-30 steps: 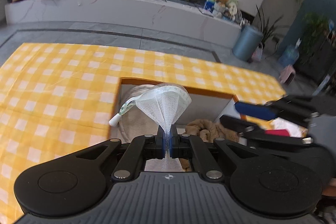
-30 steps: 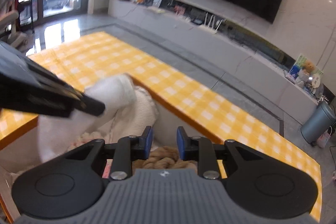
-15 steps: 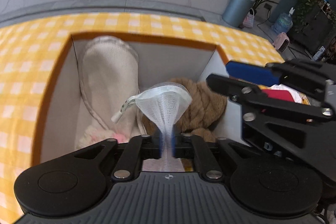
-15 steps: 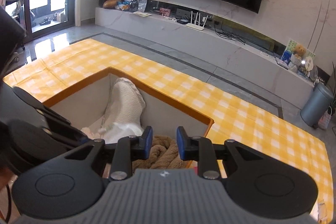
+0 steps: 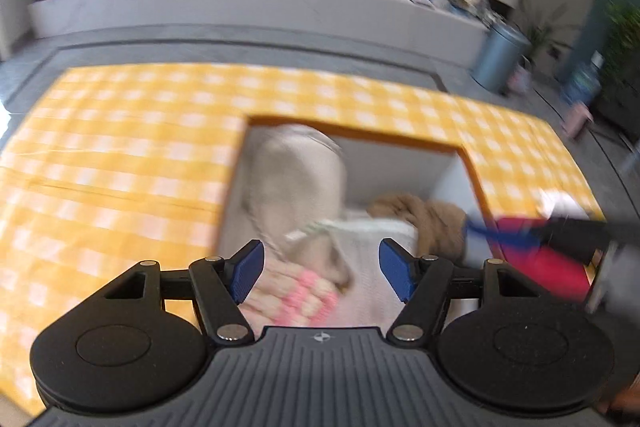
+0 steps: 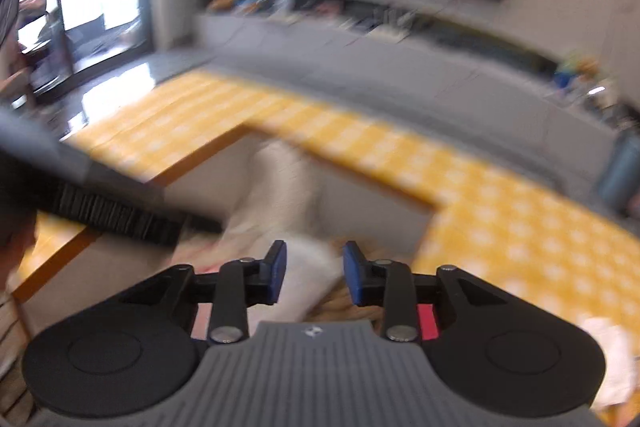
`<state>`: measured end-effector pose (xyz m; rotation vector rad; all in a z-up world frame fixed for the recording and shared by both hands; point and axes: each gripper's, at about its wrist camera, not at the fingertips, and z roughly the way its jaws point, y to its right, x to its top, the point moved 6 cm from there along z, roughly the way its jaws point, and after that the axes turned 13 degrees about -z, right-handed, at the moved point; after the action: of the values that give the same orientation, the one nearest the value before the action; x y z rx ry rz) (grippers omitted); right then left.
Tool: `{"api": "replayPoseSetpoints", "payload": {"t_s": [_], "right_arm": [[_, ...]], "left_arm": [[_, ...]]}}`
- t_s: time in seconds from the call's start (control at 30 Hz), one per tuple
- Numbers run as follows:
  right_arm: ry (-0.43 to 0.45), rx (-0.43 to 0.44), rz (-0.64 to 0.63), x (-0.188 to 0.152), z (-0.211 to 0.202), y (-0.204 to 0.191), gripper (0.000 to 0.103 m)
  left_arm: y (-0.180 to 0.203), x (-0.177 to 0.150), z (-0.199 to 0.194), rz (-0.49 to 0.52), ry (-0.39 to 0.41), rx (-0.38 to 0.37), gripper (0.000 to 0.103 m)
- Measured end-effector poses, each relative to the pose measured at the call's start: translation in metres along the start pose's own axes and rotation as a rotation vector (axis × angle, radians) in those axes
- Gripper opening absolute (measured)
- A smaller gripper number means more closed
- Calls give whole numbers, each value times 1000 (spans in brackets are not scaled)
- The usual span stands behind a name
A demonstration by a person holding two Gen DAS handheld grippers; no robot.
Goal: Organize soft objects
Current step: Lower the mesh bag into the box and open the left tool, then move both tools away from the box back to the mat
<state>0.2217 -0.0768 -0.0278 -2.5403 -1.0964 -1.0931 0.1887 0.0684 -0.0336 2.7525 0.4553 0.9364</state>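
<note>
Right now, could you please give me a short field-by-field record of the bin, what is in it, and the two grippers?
container: open bin sunk into the yellow checked tabletop
contents: cream knit item against the far wall; white mesh cloth in front of it; brown plush to the right; pink and cream item nearest
left gripper: over the bin, jaws opening, pads clear of the white mesh cloth
right gripper: over the bin, jaws opening, nothing gripped
image quality: both views motion-blurred
</note>
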Motion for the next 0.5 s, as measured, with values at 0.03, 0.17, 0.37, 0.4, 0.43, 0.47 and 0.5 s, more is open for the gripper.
{"api": "replayPoseSetpoints", "payload": {"t_s": [0.03,0.17,0.37,0.4,0.43,0.47,0.5], "right_arm": [[-33,58,-36,-2,9,-12,31],[-223,144,-142,-14,52,-45,21],[-426,151,-163,-19,94,-52,15],[-446,150,-179,-19,98,-53,15],[-462,151,-189,-20,102,-54,15],[-477,150,-192,-21,107,-55,14],[-492,144,-190,-22,110,-56,14]], "left_arm": [[-2,2,-1,1,13,13,78],[-8,5,1,0,27,67,78],[-18,7,6,-31,32,121,74],[-21,9,5,-28,34,123,74],[-24,10,4,-30,30,117,74],[-25,11,3,-38,23,105,74],[-28,12,2,-52,15,88,74]]}}
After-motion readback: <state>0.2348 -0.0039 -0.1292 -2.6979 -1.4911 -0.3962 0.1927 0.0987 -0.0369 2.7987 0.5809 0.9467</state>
